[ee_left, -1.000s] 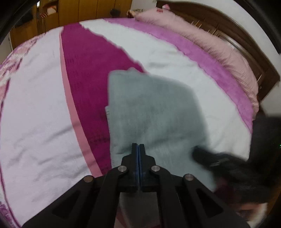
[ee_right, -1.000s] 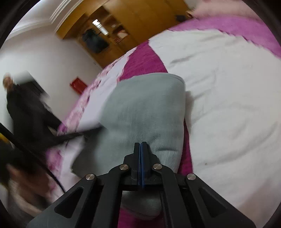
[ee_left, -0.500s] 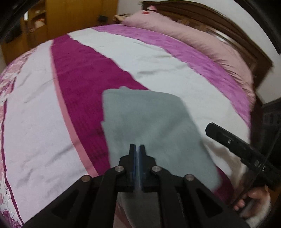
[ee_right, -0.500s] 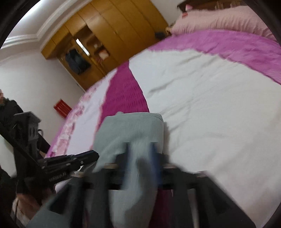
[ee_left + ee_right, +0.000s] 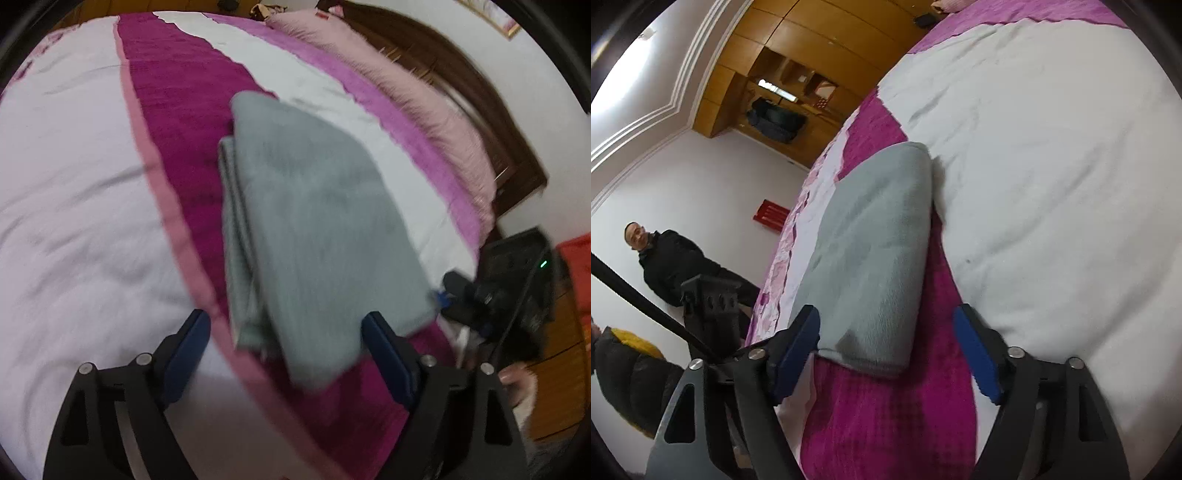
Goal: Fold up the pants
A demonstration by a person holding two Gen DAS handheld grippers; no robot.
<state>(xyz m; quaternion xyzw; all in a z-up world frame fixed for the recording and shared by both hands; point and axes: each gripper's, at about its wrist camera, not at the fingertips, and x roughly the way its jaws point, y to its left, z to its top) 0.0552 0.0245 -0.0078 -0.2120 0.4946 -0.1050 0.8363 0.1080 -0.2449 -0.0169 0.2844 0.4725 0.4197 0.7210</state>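
Observation:
The grey pants (image 5: 314, 229) lie folded into a compact stack on the bed, over the magenta stripe. In the right wrist view the pants (image 5: 875, 251) show a rounded fold at the far end. My left gripper (image 5: 284, 350) is open, its blue pads on either side of the stack's near end, holding nothing. My right gripper (image 5: 886, 354) is open too, with the near corner of the stack between its spread fingers, not gripped. The right gripper also shows in the left wrist view (image 5: 480, 295) beside the stack's right corner.
The bed cover (image 5: 74, 221) has white, pink and magenta stripes. A pink pillow (image 5: 406, 85) lies along the dark wooden headboard (image 5: 491, 118). A wooden wardrobe (image 5: 798, 62) stands behind. A person in black (image 5: 676, 266) sits by the wall left of the bed.
Both grippers were shut a second ago and are now open. They have let go of the grey pants, which rest folded on the bed. Both have drawn back slightly.

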